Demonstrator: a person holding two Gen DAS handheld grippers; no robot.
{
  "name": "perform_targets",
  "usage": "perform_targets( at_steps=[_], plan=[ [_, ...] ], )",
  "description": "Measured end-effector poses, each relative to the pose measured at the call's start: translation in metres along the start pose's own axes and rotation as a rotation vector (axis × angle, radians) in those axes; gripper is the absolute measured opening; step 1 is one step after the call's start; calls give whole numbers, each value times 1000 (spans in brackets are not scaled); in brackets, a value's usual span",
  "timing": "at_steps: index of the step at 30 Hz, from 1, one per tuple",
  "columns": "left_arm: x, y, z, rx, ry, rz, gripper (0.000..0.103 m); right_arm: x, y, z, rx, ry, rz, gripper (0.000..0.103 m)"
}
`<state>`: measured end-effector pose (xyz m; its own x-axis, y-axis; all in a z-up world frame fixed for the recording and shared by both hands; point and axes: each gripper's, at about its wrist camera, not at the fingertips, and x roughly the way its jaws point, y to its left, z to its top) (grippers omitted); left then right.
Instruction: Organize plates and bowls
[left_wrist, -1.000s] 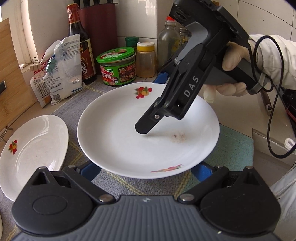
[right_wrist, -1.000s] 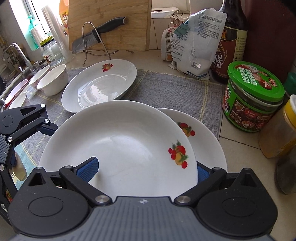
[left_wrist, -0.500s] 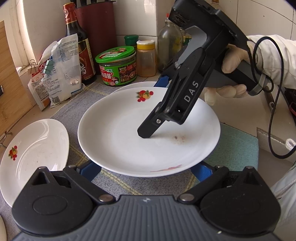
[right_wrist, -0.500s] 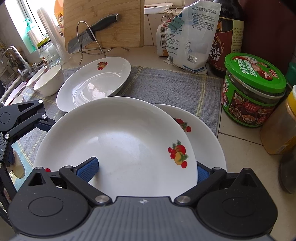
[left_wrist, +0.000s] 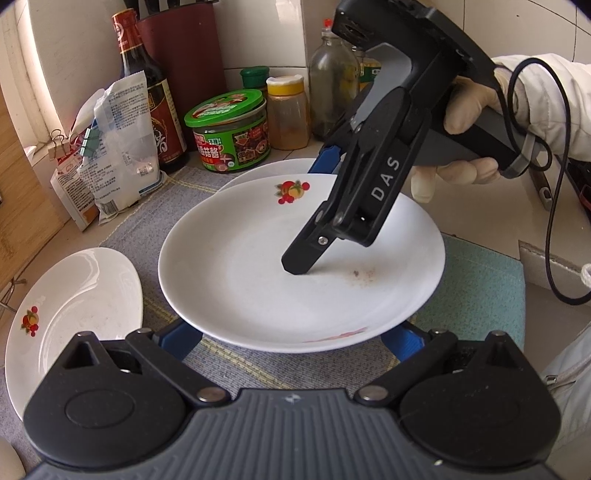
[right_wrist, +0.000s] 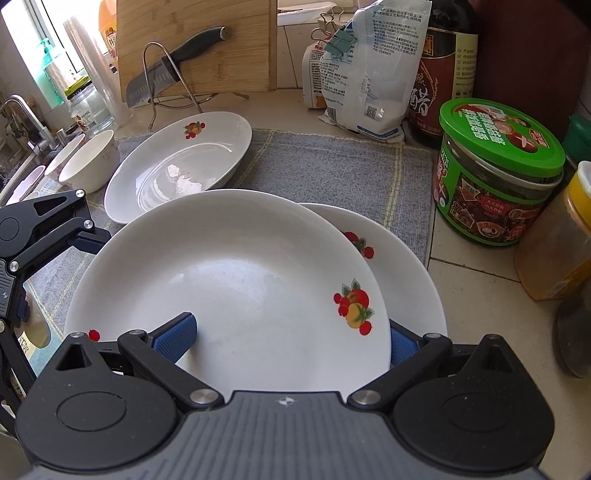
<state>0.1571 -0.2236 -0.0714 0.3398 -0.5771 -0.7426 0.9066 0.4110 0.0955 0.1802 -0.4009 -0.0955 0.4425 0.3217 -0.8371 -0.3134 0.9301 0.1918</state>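
Note:
A white plate with a fruit print (left_wrist: 258, 280) (right_wrist: 236, 273) hangs just above the grey mat (right_wrist: 325, 166). My right gripper (left_wrist: 308, 218) (right_wrist: 288, 339) is shut on its rim, with one finger inside the dish and the other underneath. My left gripper (left_wrist: 291, 339) (right_wrist: 85, 236) is open, and both blue pads reach under the opposite rim. A second round plate (left_wrist: 266, 171) (right_wrist: 410, 280) lies on the mat, partly covered by the held one. Farther left on the mat rests an oval plate (left_wrist: 81, 295) (right_wrist: 177, 173).
Two white bowls (right_wrist: 90, 162) stand by the sink at the far left. A knife on a wire rack (right_wrist: 166, 74) leans on a cutting board. A green-lidded jar (right_wrist: 498, 170), spice jars, bottles and clipped bags (right_wrist: 369, 66) crowd the back right. A gloved hand (left_wrist: 469, 107) holds the right gripper.
Both grippers and the held plate have moved toward the jars. The plate now overlaps the second round plate, and the oval plate has fallen farther behind on the left.

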Motion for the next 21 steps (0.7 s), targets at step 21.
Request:
perform_targets(
  at_steps=[21],
  plan=[
    [0, 2, -1, 26, -18, 2, 101, -10, 1, -4, 12, 24, -55, 103]
  ],
)
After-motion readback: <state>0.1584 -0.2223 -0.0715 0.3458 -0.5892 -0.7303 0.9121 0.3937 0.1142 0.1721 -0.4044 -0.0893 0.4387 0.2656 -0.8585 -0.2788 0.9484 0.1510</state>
